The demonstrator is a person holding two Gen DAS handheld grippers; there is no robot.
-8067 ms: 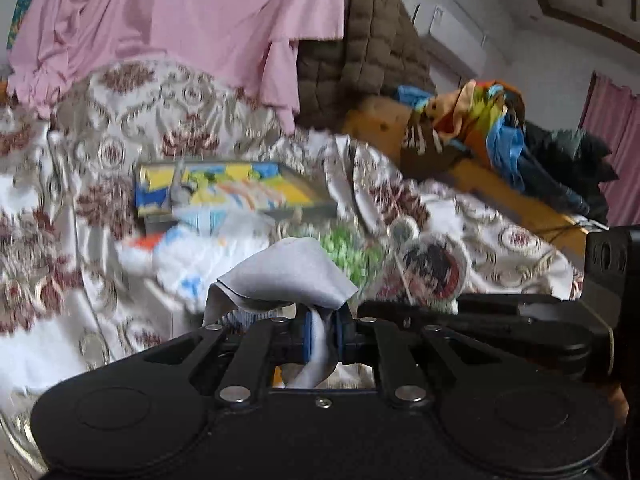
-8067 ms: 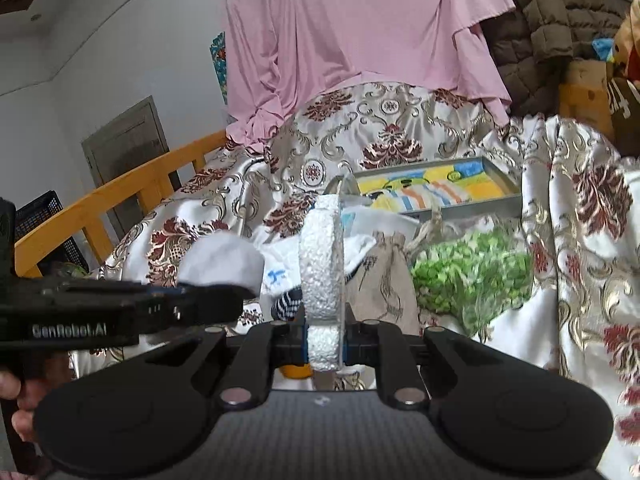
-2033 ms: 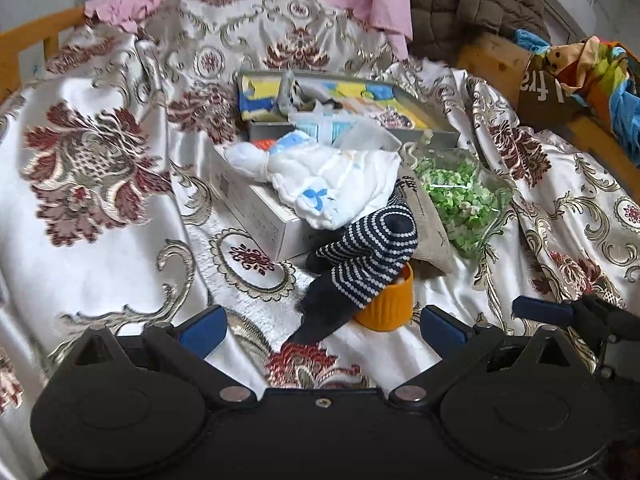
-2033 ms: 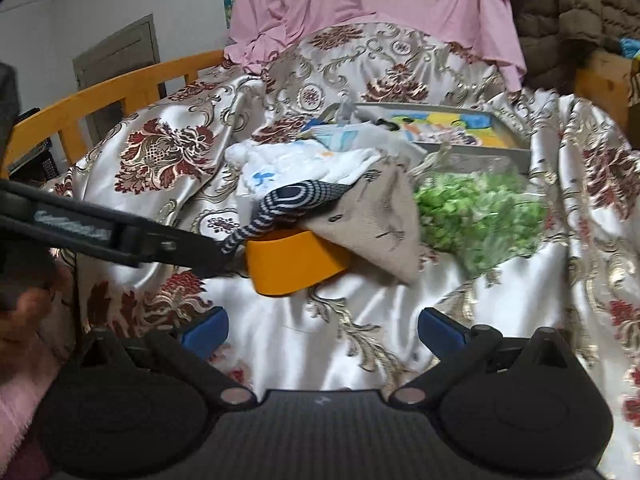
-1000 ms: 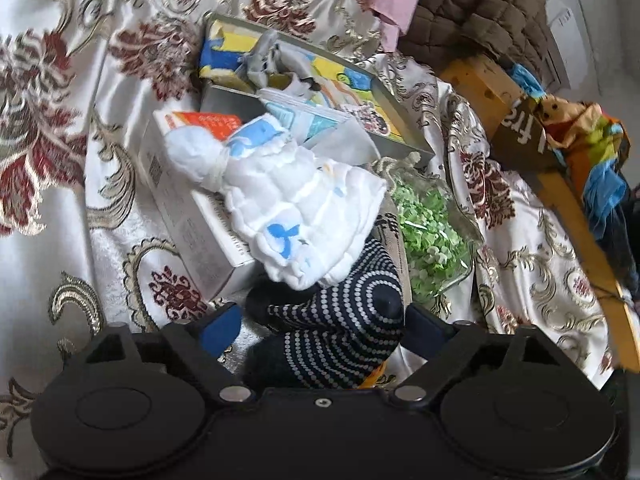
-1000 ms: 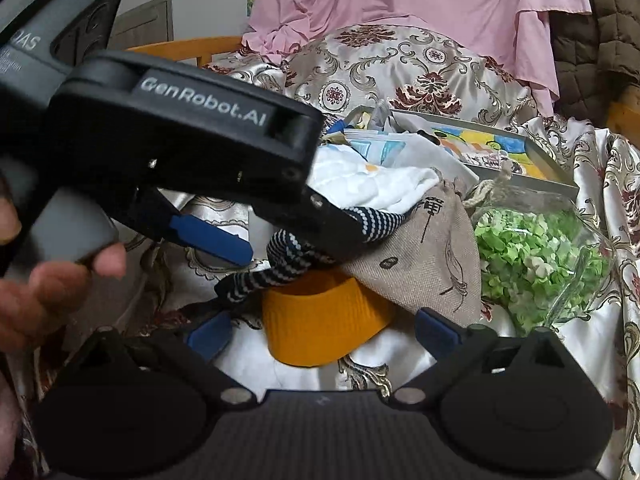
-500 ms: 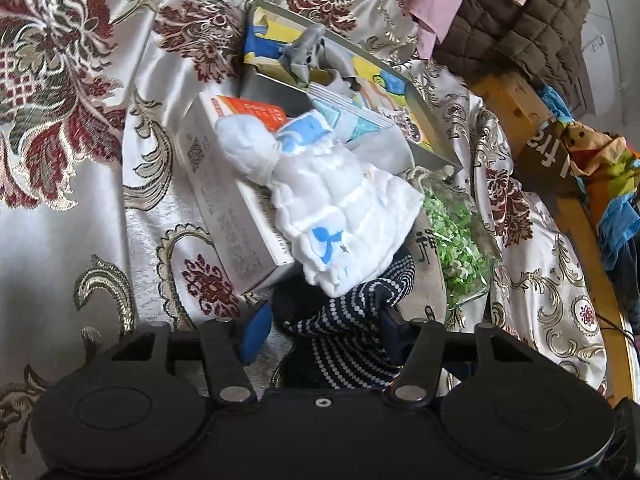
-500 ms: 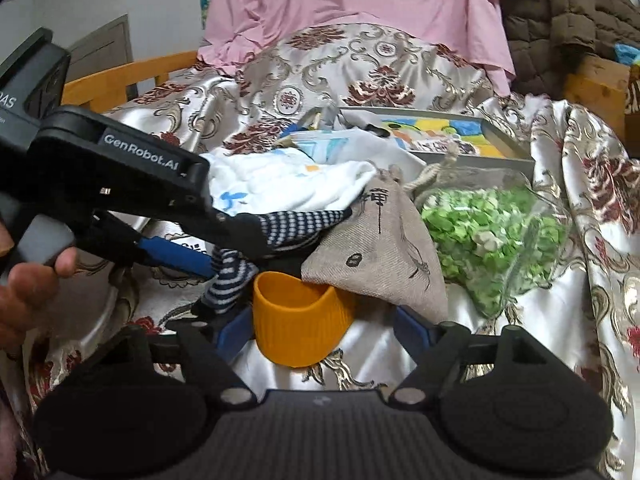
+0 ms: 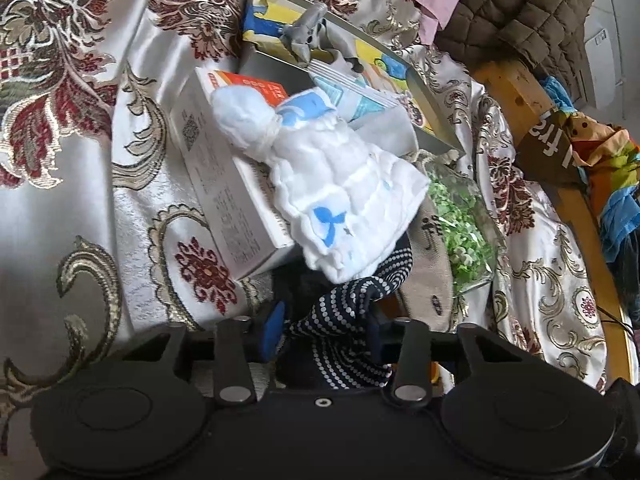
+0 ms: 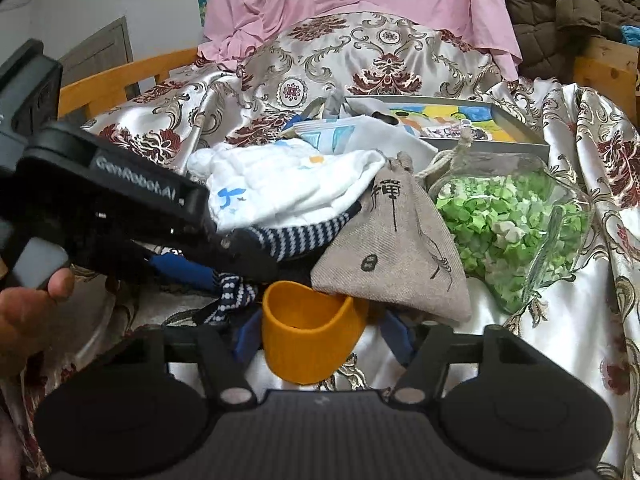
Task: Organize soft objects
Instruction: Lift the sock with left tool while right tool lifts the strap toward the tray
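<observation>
Striped sock (image 9: 348,320) between closing left claw (image 9: 326,330); right claw (image 10: 320,338) closing around orange cup (image 10: 310,334); steady cup, lift sock slowly.

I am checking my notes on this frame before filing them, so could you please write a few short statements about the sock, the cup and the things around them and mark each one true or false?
1. The striped sock lies between the fingers of the left gripper. True; its jaws are closing.
2. The orange cup sits between the right gripper fingers. True.
3. The white cloth lies under the sock. False: it rests on top of it and on the white box.
4. The linen pouch is hanging from the wooden rail. False: it lies on the bedspread, leaning over the cup.
5. The clear bag holds red pieces. False: they are green.
</observation>
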